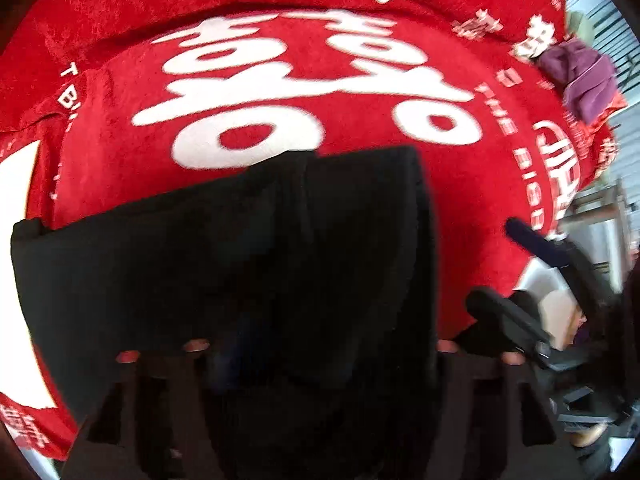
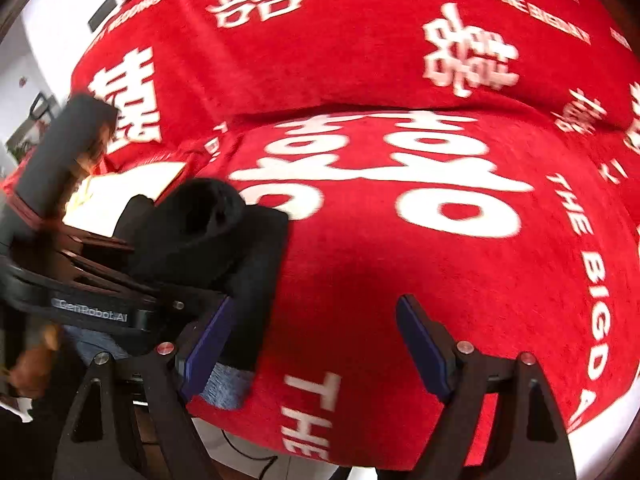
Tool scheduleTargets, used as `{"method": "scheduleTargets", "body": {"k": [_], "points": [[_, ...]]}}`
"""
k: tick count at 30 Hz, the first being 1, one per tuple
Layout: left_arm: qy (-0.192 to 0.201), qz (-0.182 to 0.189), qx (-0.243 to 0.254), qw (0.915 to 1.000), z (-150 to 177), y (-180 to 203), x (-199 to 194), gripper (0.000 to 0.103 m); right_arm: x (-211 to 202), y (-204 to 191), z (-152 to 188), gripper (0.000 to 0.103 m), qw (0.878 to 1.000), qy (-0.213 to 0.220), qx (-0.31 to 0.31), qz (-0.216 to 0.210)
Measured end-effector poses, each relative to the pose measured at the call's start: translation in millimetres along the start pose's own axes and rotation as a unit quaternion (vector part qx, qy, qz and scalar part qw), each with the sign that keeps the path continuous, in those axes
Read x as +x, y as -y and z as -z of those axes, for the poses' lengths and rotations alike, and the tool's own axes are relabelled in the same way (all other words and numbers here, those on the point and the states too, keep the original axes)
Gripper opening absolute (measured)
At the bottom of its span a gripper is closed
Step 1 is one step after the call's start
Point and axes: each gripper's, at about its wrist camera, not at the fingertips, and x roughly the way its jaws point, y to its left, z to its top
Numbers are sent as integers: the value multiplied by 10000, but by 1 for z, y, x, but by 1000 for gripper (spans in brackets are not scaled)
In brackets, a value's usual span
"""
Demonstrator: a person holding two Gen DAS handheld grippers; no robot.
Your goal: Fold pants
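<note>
The black pants lie as a folded bundle on the red blanket with large white characters. My left gripper hangs right above them. Its finger mounts stand wide apart and its dark fingers hardly show against the cloth. In the right wrist view the pants lie at the left by the bed's near edge, with the left gripper over them. My right gripper is open over bare blanket, just right of the pants, with nothing between its blue pads. In the left wrist view it shows to the right of the pants.
A purple cloth lies on the far right of the bed. Past the right edge stand furniture and clutter. A strip of grey-blue fabric shows at the bed's near edge, with floor and a cable below.
</note>
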Motion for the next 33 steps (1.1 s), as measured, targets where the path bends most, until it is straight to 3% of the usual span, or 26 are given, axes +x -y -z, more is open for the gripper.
{"method": "scheduleTargets", "body": {"k": [5, 8, 9, 11, 14, 17, 19, 20, 21, 22, 24, 27, 31, 33], "points": [[668, 304, 175, 9971, 14, 0, -66, 78, -9, 13, 14, 86, 9998, -12, 156, -136], [1113, 192, 53, 9936, 22, -23, -97, 87, -3, 16, 14, 86, 9936, -13, 500, -1015], [1192, 184, -5, 9927, 24, -36, -102, 87, 0, 18, 13, 86, 9855, 10, 718, -1539], [1192, 130, -251, 9925, 30, -64, -104, 87, 8, 15, 13, 86, 9713, 28, 916, -2194], [1151, 118, -720, 9907, 43, -103, -102, 87, 27, 9, 9, 86, 9669, -153, 1040, -2327], [1181, 158, -996, 9879, 57, -125, -100, 87, 38, -1, 0, 87, 9489, -101, 1377, -2838], [1218, 236, -1045, 9868, 63, -131, -97, 87, 40, -14, -4, 85, 9538, -4, 1153, -2773], [1242, 245, -1059, 9863, 66, -136, -98, 87, 43, -26, -7, 64, 9614, -40, 872, -2609], [1271, 256, -1064, 9858, 69, -139, -100, 87, 47, -37, -10, 19, 9704, -143, 556, -2346], [1310, 271, -1062, 9853, 71, -141, -102, 87, 50, -48, -15, 17, 9771, -271, 368, -2080], [1440, 304, -1071, 9833, 75, -148, -108, 87, 39, -72, -29, 16, 9719, -91, 17, -2352], [1429, 336, -1200, 9819, 78, -157, -104, 87, 24, -111, -49, 16, 9720, 281, -674, -2232], [1143, 306, -1273, 9848, 76, -158, -76, 87, 71, -92, -50, 16, 9888, -358, -384, -1396], [1025, 278, -1194, 9871, 76, -153, -64, 87, 78, -71, -37, 16, 9872, -421, -37, -1536]]}}
